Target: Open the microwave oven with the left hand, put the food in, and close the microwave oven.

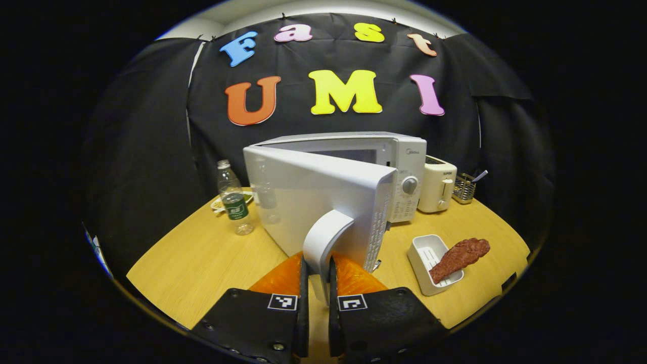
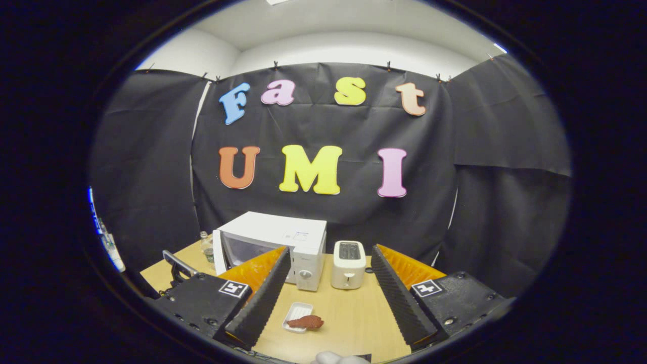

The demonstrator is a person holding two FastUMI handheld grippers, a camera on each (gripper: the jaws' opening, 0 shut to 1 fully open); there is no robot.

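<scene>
Left gripper view puts my left claw [image 1: 317,283] clenched on the curved white plastic door handle [image 1: 323,237] of the white box-shaped microwave oven [image 1: 354,182], whose door [image 1: 308,202] is swung partly open. On the light wooden table [image 1: 202,258], from left to right, I count one clear plastic bottle with a green label [image 1: 234,199], one microwave, one white slotted tray [image 1: 429,260] carrying one reddish-brown piece of food [image 1: 459,257], one cream toaster [image 1: 437,187] and one wire basket [image 1: 464,188]. Right gripper view shows my right claw [image 2: 326,298] spread wide and holding nothing, above the table, with black cloth walls behind.
</scene>
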